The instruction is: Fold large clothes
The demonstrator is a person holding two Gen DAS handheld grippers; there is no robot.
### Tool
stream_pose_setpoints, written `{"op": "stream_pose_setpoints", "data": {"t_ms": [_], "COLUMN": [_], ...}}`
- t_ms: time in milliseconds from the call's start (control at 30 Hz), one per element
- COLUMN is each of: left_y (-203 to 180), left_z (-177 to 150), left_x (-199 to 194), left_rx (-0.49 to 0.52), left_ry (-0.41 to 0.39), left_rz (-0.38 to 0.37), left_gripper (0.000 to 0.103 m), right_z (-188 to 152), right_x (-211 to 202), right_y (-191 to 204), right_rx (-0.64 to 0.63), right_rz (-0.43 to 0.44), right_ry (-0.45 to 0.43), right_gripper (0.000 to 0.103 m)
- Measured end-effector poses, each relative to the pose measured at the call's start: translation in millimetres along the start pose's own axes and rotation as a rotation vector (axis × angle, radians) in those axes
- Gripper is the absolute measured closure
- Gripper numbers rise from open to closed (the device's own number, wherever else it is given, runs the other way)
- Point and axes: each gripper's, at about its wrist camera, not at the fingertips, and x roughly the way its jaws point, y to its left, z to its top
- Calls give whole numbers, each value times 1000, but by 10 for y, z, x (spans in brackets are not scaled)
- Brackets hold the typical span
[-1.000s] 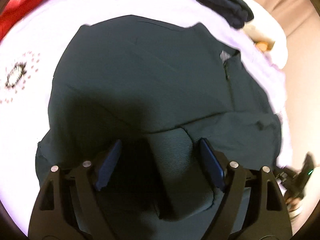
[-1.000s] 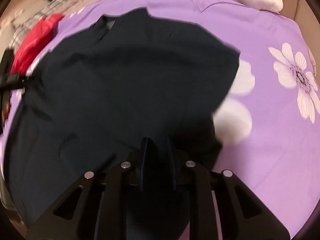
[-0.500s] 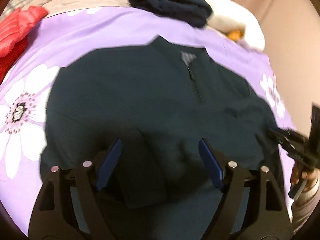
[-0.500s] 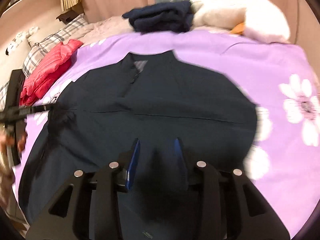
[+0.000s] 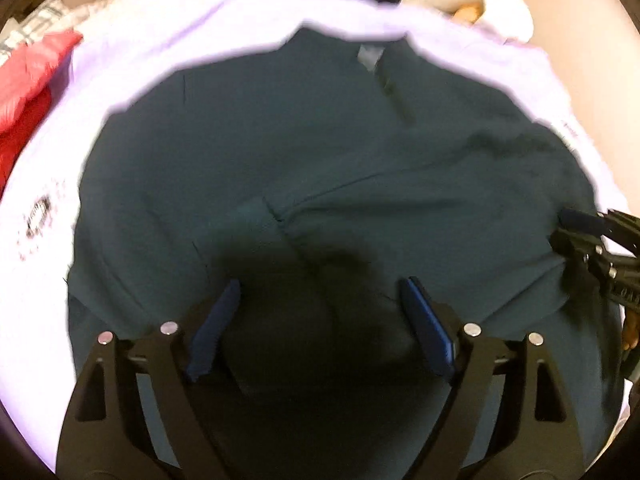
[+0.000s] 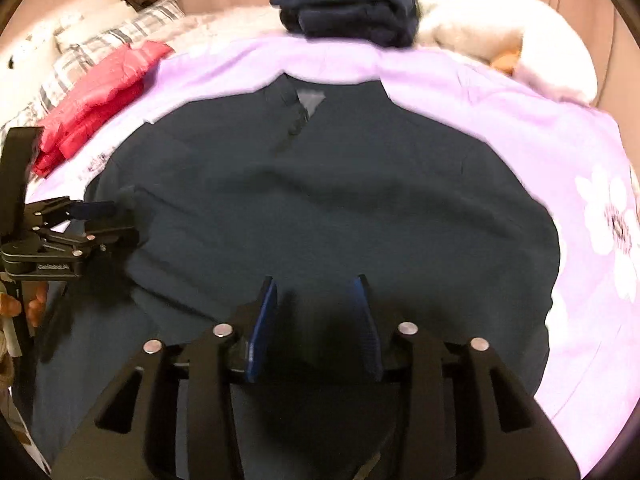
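Purple floral bedding covers the bed where a dark green pullover lies spread flat, collar and short zip toward twelve o'clock, a sleeve cuff folded in across its middle. It looks soft, limp and fairly light, likely to sag and crease, so the hem corners or shoulder seams seem the best places to pinch, through both layers. The left gripper hangs over the lower body with its jaws spread wide and nothing between them. The right gripper has just been opening; its jaws stand partly apart above the cloth at six o'clock, gripping nothing. Each tool shows in the other's view, at three and nine o'clock, and small white lettering on the body of one is too blurred to read. Beyond the pullover, a folded navy garment sits at twelve o'clock, a white pillow at one, and a red jacket at ten beside plaid bedding.
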Motion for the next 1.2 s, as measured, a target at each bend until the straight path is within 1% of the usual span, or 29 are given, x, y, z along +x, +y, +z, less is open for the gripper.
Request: {"op": "stream_pose_setpoints", "data": {"t_ms": [33,67,100,133,167,233,267,300,367,400,500,567,633,700,733,800,867,900,1033,1200], "left_y": [-29,-39,-33,-26,-11,23,39,60,71,64,16,-61,-225,-398,-459,-588,-623,-612,-535,-487], "left_z": [25,30,28,-4,-40,-176,-241,-368,-568,-726,-1043,-1207,-1350,-1471,-1520,-1637,-1774,-1855,-2126,-2399], "left_x": [-8,-32,-86,-142,-210,-372,-434,-537,-663,-751,-900,-968,-974,-947,-950,-920,-940,-973,-1116,-1248], "left_rx": [7,0,-19,-31,-41,-57,-66,-82,-99,-105,-109,-103,-69,-27,-8,42,53,50,37,20], "left_ry": [-6,0,7,6,0,-14,-19,-27,-29,-27,-19,-17,-3,12,10,11,10,9,10,7], "left_rz": [11,18,15,6,-7,-17,-22,-33,-48,-54,-26,-16,5,13,28,81,104,101,97,96], "left_gripper": [18,18,18,18,18,14,10,8,6,6,5,5,5,5,5,5,5,4,3,2], "right_z": [-23,-58,-62,-64,-73,-132,-159,-219,-359,-428,-669,-811,-894,-971,-1010,-1093,-1214,-1271,-1488,-1804], "right_x": [75,73,47,8,-67,-252,-304,-397,-548,-597,-737,-780,-762,-669,-633,-581,-550,-564,-686,-888], "right_y": [-1,0,16,13,21,68,107,139,206,241,355,465,590,787,889,1034,1124,1135,1085,965], "right_rx": [-10,-24,-17,2,23,29,26,25,35,41,37,28,23,-2,-28,-73,-110,-124,-133,-71], "right_rz": [-7,-17,-30,-41,-38,-5,-2,0,22,33,36,31,53,67,60,21,-30,-44,-54,-38], "right_ry": [9,-14,-15,-10,-8,-32,-40,-51,-67,-69,-67,-69,-63,-29,-28,-16,-9,-3,-7,-5], "right_gripper": [60,60,60,57,55,54,53,51,47,45,44,44,44,44,44,44,44,44,43,38]}}
